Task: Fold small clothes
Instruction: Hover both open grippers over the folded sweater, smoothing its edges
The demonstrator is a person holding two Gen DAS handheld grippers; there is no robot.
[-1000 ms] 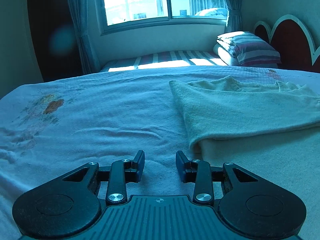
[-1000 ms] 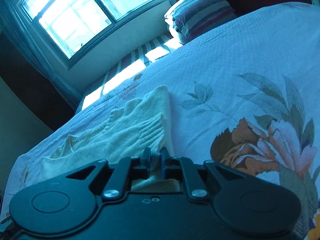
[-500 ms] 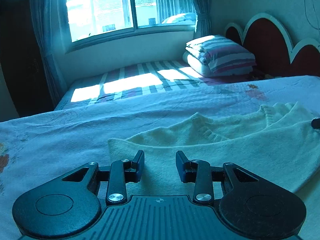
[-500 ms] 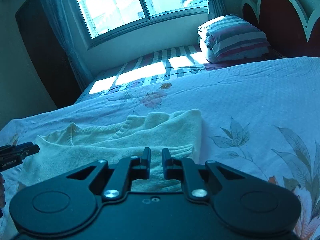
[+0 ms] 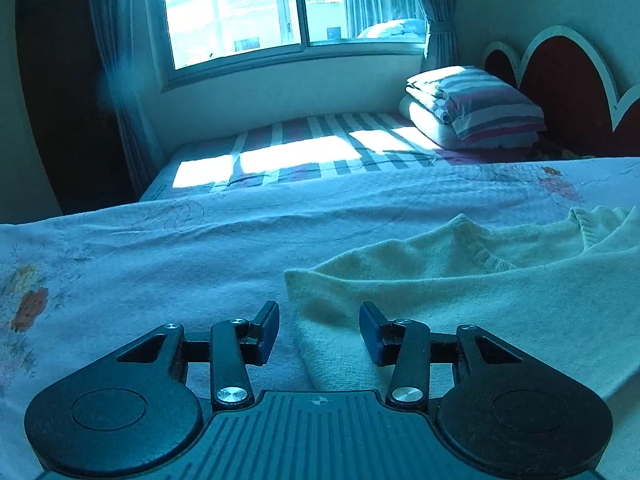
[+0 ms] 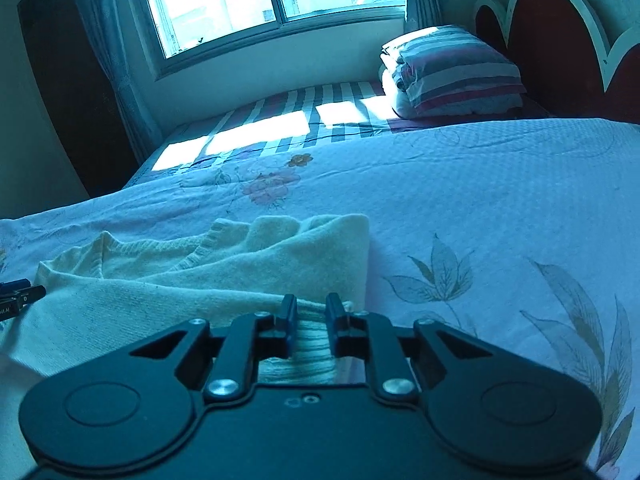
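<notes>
A cream knitted sweater lies folded over on the flowered bedspread. My left gripper is open, its fingers straddling the sweater's left folded corner just above the cloth. In the right wrist view the sweater spreads to the left. My right gripper stands narrowly open over the ribbed hem at the sweater's right edge, with a gap between the pads. The left gripper's fingertips show at the far left edge of that view.
A second bed with a striped sheet lies under the window. Folded striped bedding is stacked by the red scalloped headboard. Bare bedspread stretches to the right of the sweater.
My right gripper has opened slightly and let go of the sweater's hem, which now lies flat. My left gripper has moved to the sweater's left corner, still open.
</notes>
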